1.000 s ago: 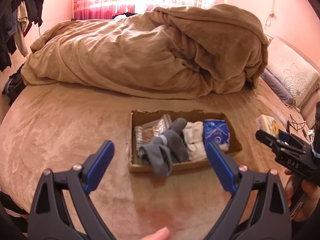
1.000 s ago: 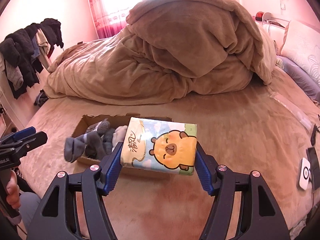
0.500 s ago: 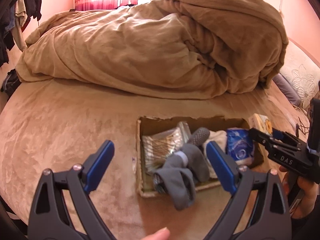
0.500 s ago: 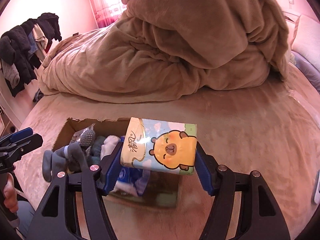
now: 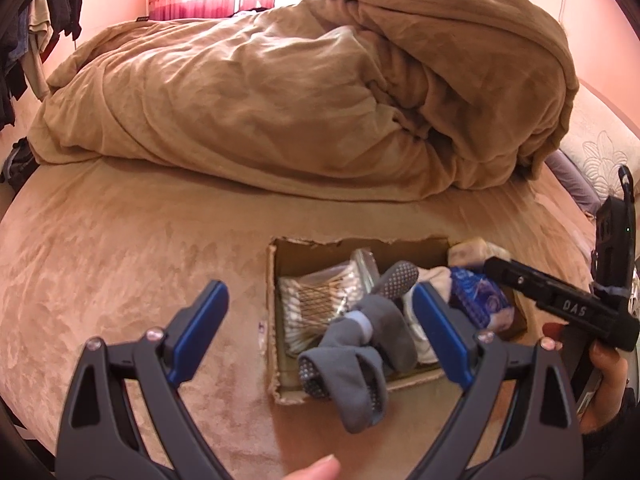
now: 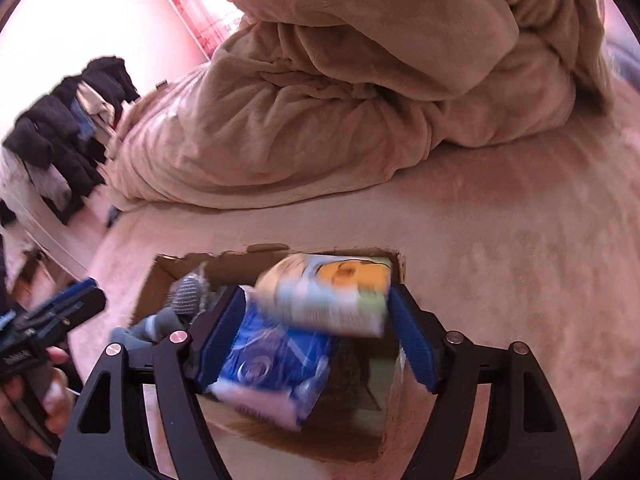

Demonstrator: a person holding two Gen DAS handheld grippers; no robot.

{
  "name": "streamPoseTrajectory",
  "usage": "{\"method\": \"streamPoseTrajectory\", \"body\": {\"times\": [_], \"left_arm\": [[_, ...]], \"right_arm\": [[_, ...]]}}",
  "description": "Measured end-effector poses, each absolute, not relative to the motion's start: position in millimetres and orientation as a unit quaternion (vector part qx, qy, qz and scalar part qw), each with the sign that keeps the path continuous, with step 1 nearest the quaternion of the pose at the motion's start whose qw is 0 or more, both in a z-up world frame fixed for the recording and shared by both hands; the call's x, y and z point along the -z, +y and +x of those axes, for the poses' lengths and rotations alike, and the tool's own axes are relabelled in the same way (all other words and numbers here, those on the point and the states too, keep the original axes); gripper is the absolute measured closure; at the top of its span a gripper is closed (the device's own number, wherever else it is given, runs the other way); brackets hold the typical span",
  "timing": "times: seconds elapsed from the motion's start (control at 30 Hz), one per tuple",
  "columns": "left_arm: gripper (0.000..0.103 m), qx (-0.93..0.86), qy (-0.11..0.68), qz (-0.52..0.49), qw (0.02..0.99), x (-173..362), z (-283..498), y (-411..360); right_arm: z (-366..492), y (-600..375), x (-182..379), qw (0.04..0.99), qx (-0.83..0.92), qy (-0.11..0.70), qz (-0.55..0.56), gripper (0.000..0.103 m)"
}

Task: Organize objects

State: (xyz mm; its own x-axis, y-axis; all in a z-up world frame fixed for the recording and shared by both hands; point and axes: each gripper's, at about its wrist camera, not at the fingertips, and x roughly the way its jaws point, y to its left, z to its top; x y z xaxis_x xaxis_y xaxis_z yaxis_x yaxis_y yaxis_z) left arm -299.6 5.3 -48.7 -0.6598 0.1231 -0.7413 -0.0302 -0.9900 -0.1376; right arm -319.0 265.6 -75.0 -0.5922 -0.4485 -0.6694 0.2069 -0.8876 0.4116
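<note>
A shallow cardboard box [image 5: 282, 390] [image 6: 160, 276] lies on the brown bed. It holds a bag of cotton swabs [image 5: 316, 300], grey socks [image 5: 360, 356] that hang over its near wall, white cloth and a blue packet [image 5: 478, 300] [image 6: 272, 364]. My right gripper [image 6: 316, 336] is over the box's right end, tilted down, its pads around a tissue pack with an orange cartoon animal [image 6: 332, 296]; the pack is blurred and turned. In the left wrist view the right gripper [image 5: 560, 304] reaches in over the box's right end. My left gripper [image 5: 320, 332] is open and empty, near the box.
A large rumpled brown duvet [image 5: 304, 92] [image 6: 360, 92] fills the far half of the bed. Pillows [image 5: 596, 156] lie at the right. Dark clothes [image 6: 68, 128] hang at the left beside the bed.
My right gripper has moved left and tipped down over the box's right end with the tissue pack, which now looks turned between the pads. My left gripper has come closer to the box.
</note>
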Motion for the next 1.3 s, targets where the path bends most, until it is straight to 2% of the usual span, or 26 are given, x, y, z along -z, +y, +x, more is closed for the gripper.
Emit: {"method": "streamPoseTrajectory", "body": {"times": [0.5, 0.9, 1.3], "left_arm": [[0.009, -0.915, -0.071, -0.396, 0.040, 26.6, -264.0, -6.0], [0.009, -0.918, -0.076, -0.386, 0.050, 7.3, -206.0, -1.2], [0.009, -0.921, -0.059, -0.379, 0.066, 0.2, -148.0, 9.0]], "right_arm": [[-284.1, 267.1, 53.7, 0.152, 0.895, -0.119, 0.402, 0.026], [-219.3, 250.1, 7.3, 0.123, 0.920, -0.063, 0.368, 0.026], [-155.6, 234.3, -6.2, 0.112, 0.926, -0.043, 0.357, 0.026]]}}
